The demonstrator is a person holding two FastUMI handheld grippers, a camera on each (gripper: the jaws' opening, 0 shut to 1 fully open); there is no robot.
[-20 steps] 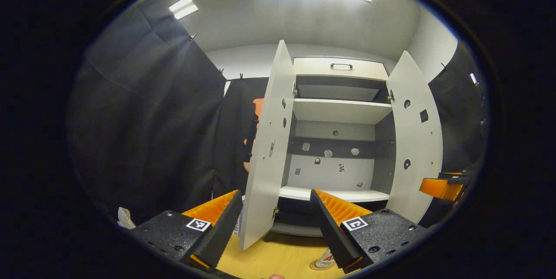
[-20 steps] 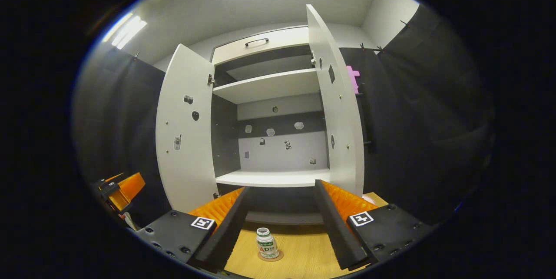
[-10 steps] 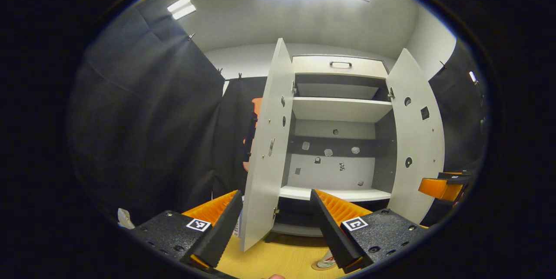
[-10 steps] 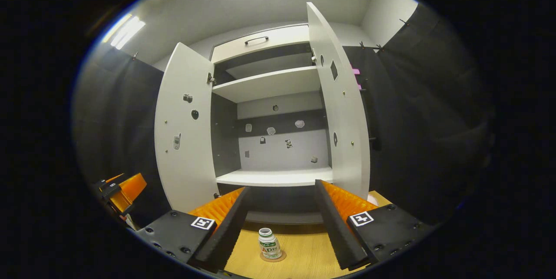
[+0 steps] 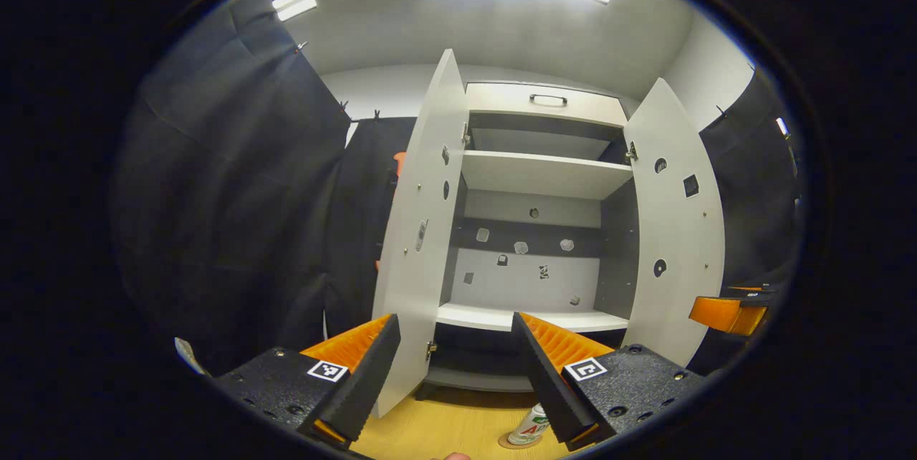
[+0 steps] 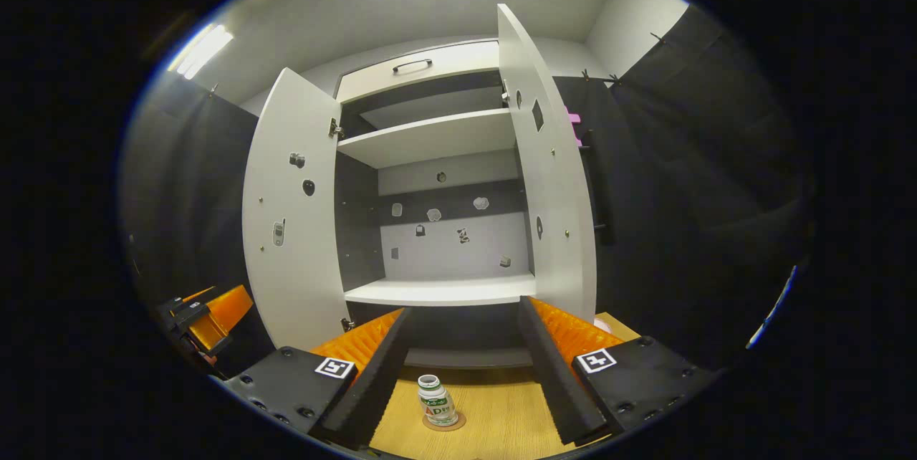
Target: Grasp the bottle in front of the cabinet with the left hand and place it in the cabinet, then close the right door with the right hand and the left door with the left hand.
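A small white bottle (image 6: 438, 400) with a green and red label stands upright on a round coaster on the wooden table (image 6: 494, 417), in front of the white cabinet (image 6: 444, 159). Both cabinet doors stand wide open: the left door (image 6: 286, 209) and the right door (image 6: 548, 180). In the left gripper view the bottle (image 5: 529, 428) peeks out low beside the right finger. My left gripper (image 5: 455, 367) is open and empty, above and short of the bottle. My right gripper (image 6: 464, 360) is open too, with the bottle below between its fingers and farther off.
The cabinet has a lower shelf (image 6: 440, 291), an upper shelf (image 6: 430, 137) and a drawer with a handle (image 6: 412, 66) on top. Small stickers dot its back panel and doors. Black cloth walls hang on both sides. The other gripper (image 6: 208, 313) shows at the left edge.
Both views have shifted a little: the cabinet sits slightly further left and higher, and more of the bottle shows in the left gripper view. Both grippers stay open.
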